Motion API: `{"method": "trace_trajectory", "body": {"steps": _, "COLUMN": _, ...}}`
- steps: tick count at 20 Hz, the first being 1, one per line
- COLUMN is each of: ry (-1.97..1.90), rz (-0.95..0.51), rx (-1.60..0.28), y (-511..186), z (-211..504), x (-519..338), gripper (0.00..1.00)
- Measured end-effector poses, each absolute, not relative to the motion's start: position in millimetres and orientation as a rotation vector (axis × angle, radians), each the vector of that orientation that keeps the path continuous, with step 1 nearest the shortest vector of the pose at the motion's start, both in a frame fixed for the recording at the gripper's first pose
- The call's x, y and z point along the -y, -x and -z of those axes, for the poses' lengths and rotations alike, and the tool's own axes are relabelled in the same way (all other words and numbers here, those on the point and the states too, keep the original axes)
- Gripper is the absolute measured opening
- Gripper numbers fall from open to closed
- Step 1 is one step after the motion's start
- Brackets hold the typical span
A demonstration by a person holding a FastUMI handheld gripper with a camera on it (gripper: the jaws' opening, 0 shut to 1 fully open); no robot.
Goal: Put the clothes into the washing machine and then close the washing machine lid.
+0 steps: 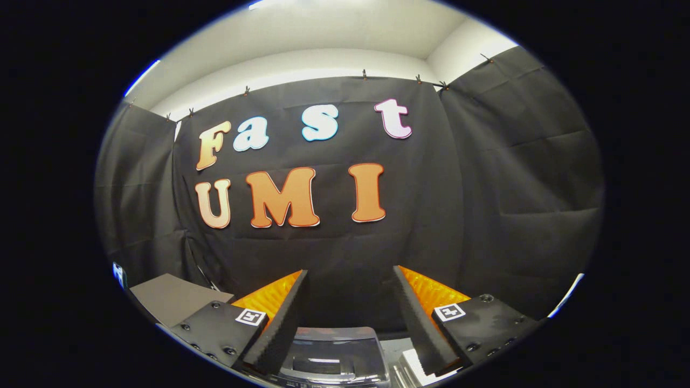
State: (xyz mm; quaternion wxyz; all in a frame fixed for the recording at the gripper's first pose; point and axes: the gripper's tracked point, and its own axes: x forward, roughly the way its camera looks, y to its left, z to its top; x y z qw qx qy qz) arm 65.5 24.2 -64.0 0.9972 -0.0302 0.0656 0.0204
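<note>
Your hand-held gripper (350, 302) has its fingers spread wide with nothing between them, aimed level at the black cloth wall (350, 248). Just below and between the fingers sits the washing machine (331, 355), its dark glossy lid (334, 345) down.

Two-finger gripper (350, 277) at lower centre of frame: wedge-shaped fingers (280, 323) with ribbed inner faces, spread apart with nothing between. Flat black mounting plates (218, 328) at lower left and lower right, studded with dark screws, each bearing a small square black-and-white marker (251, 317).
</note>
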Motion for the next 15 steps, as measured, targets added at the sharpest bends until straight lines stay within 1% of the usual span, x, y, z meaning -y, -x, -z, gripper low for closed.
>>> {"method": "trace_trajectory", "body": {"steps": 15, "ry": 0.028, "rz": -0.058, "rx": -0.139, "y": -67.8, "z": 68.9, "x": -18.2, "gripper": 0.98}}
